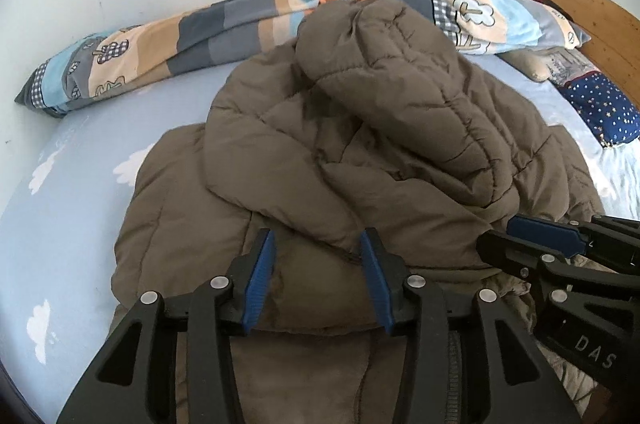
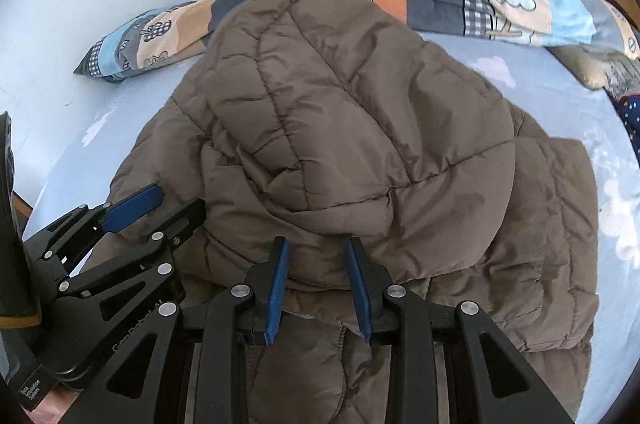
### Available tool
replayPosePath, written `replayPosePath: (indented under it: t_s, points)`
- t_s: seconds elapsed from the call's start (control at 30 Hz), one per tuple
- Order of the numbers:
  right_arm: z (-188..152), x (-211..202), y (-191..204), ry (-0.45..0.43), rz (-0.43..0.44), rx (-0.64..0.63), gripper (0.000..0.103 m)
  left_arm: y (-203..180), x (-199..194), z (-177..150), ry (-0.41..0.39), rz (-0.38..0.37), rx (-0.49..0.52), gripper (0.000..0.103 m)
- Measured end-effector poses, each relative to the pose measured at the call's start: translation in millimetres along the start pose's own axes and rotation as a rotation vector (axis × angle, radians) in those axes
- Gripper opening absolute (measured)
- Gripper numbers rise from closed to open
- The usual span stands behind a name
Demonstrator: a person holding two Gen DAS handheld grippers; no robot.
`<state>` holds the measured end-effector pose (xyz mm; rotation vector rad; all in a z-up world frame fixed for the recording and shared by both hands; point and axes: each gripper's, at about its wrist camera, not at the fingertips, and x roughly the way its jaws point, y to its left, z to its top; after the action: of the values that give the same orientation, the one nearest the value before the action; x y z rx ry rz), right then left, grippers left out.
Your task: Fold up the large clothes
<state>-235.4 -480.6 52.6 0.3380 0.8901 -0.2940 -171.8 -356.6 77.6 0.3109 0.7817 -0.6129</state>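
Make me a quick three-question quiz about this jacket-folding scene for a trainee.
1. True or false: the brown puffer jacket lies on a light blue sheet printed with white clouds.
2. What lies along the white wall behind the jacket? A) a patchwork quilt B) a laundry basket C) a row of shoes
3. Fill in: between the jaws of both the left gripper and the right gripper sits a puffy fold of the ____.

Key
1. True
2. A, the patchwork quilt
3. jacket
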Motion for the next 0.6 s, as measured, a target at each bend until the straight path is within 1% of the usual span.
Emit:
replayPosePath:
  t_s: [0.23,0.37,0.5,0.6]
  points:
    - [-0.7,2.8,-1.0,0.011,0.003,0.003,0.032,-3.3,1.4,-2.3,0.001,0.013,0.018,0.045]
    - [0.2,-6.3,6.1,-0.004,-0.012,-0.022,0.032,-2.1,-3.2,-0.2,-0.008,0.011,0.012,0.045]
    - [1.0,-16.2,11.7,-0.038,-0.037,-0.048,0.032,2.1,-12.5,3.5,-0.042,0.013,-0.007,0.045]
    - [1.3,-17.6,13.3,-0.038,-0.04,-0.052,0.032,4.9,-15.6,4.7,-0.047,0.014,-0.017,0.045]
